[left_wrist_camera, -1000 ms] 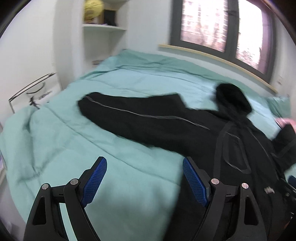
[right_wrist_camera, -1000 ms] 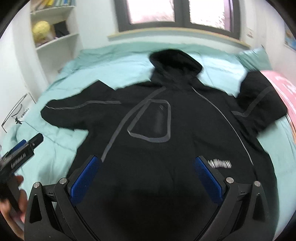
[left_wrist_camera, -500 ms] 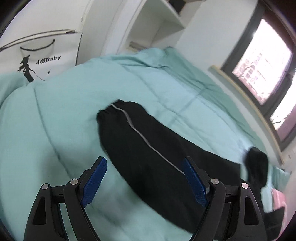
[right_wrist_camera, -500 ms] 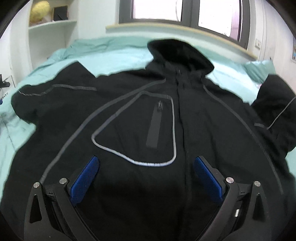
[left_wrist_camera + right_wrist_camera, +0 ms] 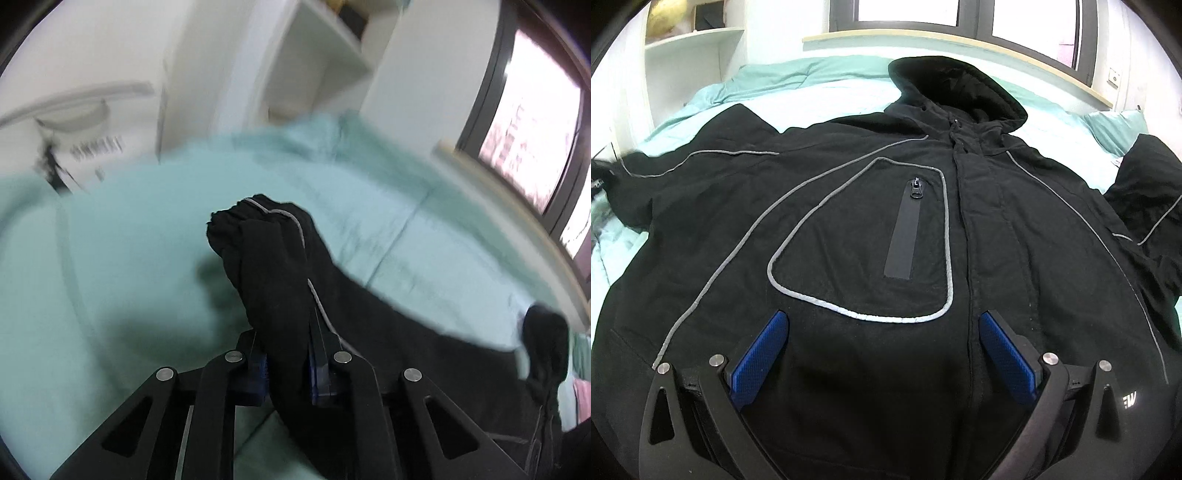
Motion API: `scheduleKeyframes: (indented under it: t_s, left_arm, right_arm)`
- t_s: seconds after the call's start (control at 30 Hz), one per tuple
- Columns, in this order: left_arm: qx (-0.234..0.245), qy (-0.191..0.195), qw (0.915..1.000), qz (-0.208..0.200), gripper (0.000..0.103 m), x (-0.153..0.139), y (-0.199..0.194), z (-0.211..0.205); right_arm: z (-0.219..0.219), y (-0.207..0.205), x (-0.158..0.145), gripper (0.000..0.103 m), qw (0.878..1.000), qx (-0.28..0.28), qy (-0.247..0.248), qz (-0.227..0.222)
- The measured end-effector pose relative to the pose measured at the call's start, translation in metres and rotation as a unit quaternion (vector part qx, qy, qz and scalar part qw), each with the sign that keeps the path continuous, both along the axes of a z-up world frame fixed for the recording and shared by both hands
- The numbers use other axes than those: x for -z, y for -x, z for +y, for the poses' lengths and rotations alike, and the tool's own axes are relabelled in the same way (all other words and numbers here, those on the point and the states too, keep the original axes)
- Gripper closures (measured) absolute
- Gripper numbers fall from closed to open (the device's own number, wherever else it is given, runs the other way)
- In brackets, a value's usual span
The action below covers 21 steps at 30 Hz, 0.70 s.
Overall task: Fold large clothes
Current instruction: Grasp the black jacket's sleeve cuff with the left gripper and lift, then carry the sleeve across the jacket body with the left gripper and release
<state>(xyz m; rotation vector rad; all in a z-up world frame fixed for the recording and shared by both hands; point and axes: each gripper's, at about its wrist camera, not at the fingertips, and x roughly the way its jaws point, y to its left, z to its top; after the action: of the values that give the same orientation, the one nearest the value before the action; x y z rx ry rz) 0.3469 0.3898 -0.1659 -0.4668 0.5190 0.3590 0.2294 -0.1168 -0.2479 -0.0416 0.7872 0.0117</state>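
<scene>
Black hooded jacket (image 5: 886,240): lying front-up, spread on teal bed (image 5: 110,258). Left gripper (image 5: 286,363): jaws just closing, clamping sleeve (image 5: 273,258) near cuff. Right gripper (image 5: 882,354): hovering agape over chest. Advice: carrying sleeve across chest, keeping fabric flat.

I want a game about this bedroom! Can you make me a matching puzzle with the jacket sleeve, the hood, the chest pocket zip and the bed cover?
Things:
1. sleeve
2. hood
3. chest pocket zip
4. bed cover

States:
A. zipped closed, inside a grey piped outline
B. pale green, under the jacket
C. pinched in the left gripper
D. lying nearest the window

Pairs: 1-C, 2-D, 3-A, 4-B
</scene>
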Motion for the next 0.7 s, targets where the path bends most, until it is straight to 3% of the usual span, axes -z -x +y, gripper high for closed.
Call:
scheduleKeyframes:
  t_s: [0.07, 0.2, 0.3, 0.43, 0.6, 0.7]
  left_arm:
    - [-0.019, -0.007, 0.9998, 0.008, 0.087, -0.011, 0.008, 0.0]
    - [0.011, -0.021, 0.9926, 0.119, 0.088, 0.013, -0.022, -0.002]
    - [0.081, -0.104, 0.9891, 0.065, 0.088, -0.007, 0.003, -0.051]
    - [0.169, -0.168, 0.971, -0.015, 0.088, -0.059, 0.041, -0.134]
    - [0.282, -0.202, 0.9348, -0.075, 0.088, -0.113, 0.074, -0.241]
    - [0.35, -0.21, 0.9088, -0.086, 0.088, -0.12, 0.082, -0.308]
  right_arm:
    - [0.0, -0.001, 0.0, 0.0, 1.0, 0.0, 0.002, 0.001]
    - [0.001, 0.0, 0.0, 0.0, 1.0, 0.0, 0.006, 0.003]
    - [0.001, 0.0, 0.0, 0.0, 1.0, 0.0, 0.007, 0.005]
    - [0.002, -0.001, 0.0, 0.0, 1.0, 0.0, 0.01, 0.007]
    - [-0.009, 0.025, -0.026, 0.0, 0.998, 0.044, 0.01, -0.049]
    - [-0.028, 0.049, -0.055, 0.0, 0.996, 0.057, -0.01, -0.067]
